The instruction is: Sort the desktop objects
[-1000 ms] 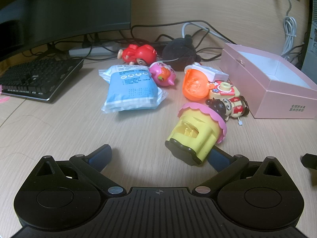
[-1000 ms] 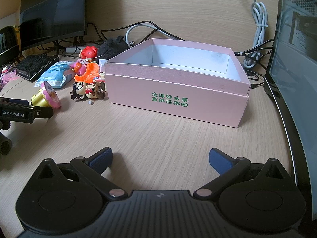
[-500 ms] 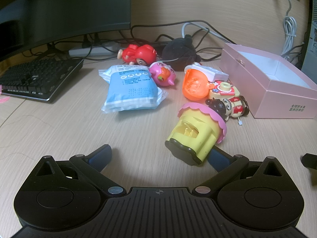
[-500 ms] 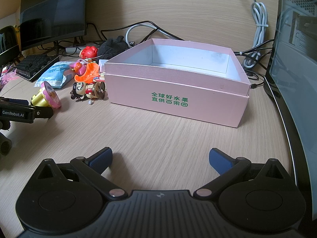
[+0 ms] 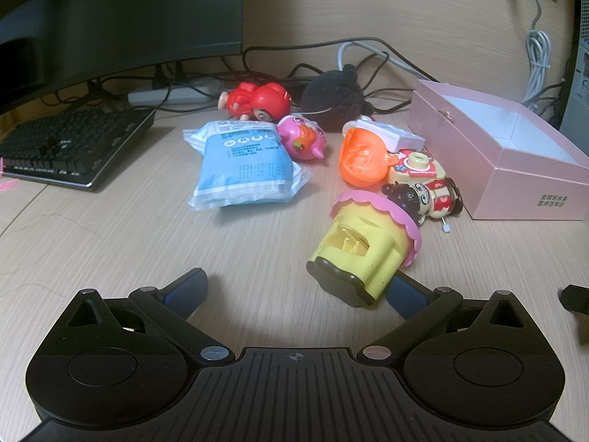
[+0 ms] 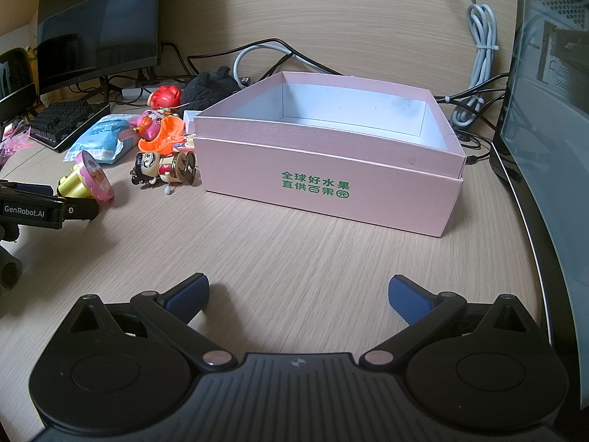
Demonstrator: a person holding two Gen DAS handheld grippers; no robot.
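Pale wood-grain worktop [image 6: 294, 258] runs from the near edge back to a wall, with a monitor [image 5: 121, 18] and keyboard [image 5: 70, 143] at the far left corner. Nearest, the left gripper [image 5: 296, 287] sits low with its jaws spread wide and empty; its right finger lies just beside, perhaps touching, the black base of a tipped yellow toy [image 5: 362, 254] with a pink frill, so I'd judge that toy is the first pick. The right gripper [image 6: 298, 293] waits over bare wood in front of the pink box [image 6: 331, 188], jaws likewise apart and holding nothing, probably kept clear until needed. Behind the yellow toy the clutter is bunched together: a wind-up doll [image 5: 423, 189] close to the box wall, an orange shell [image 5: 362, 162], a blue packet [image 5: 244, 165], a pink toy [image 5: 302, 138], then a red figure [image 5: 256, 101] and a black plush [image 5: 337, 97] among cables toward the far edge. The box stands open and looks empty, so sorting has not started. Compared with a second ago, nothing has shifted; both grippers are where they were.
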